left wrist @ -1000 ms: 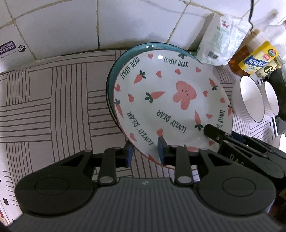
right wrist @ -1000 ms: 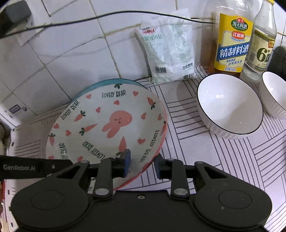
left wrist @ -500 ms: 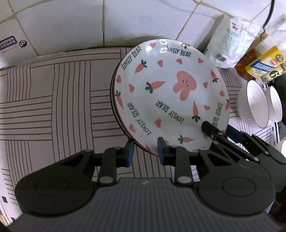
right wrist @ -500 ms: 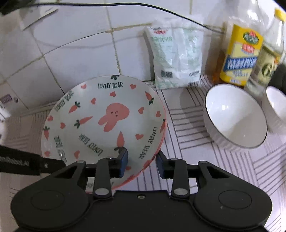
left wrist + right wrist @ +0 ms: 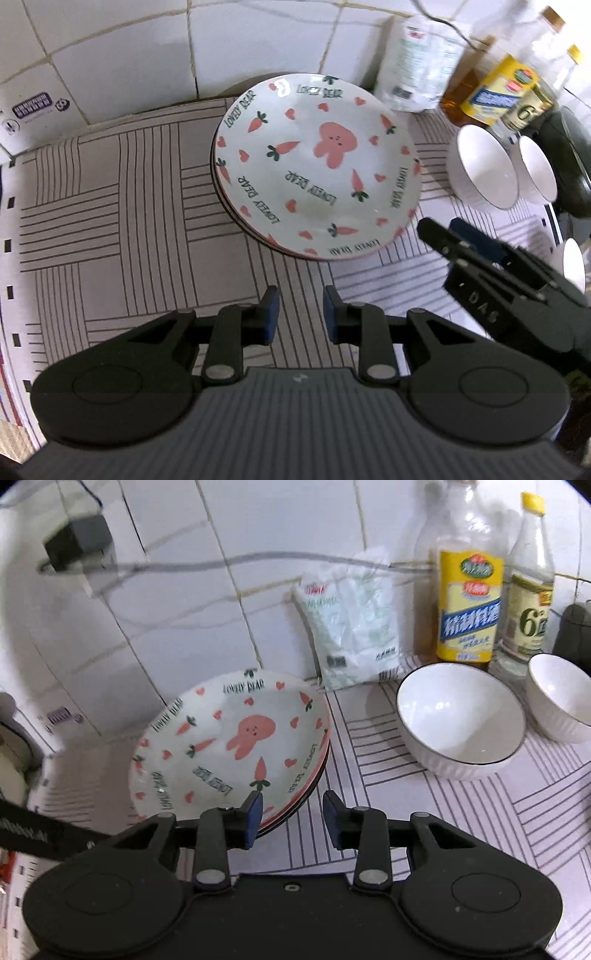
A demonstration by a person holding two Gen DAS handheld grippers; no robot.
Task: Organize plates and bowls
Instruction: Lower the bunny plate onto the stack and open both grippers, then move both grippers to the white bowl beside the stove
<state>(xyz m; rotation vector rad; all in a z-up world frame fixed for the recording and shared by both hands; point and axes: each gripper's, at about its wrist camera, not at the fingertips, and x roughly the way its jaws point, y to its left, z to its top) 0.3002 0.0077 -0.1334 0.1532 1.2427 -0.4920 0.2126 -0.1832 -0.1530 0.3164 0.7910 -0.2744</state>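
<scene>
On the striped mat [image 5: 110,206], a pink-rabbit, carrot-printed plate [image 5: 317,162] tops a stack.

Glossy glazed ceramic: the rabbit plate [image 5: 317,162] and ribbed white bowl [image 5: 460,720]. Matt striped mat [image 5: 110,221]; crinkled plastic bag [image 5: 351,620], upper centre.

open striped table [image 5: 122,206] is left clear on the plate stack's [image 5: 314,166] left. the right side is hemmed by two bowls [image 5: 461,720], the back by bag [image 5: 351,627], bottles [image 5: 469,605] and wall.
</scene>
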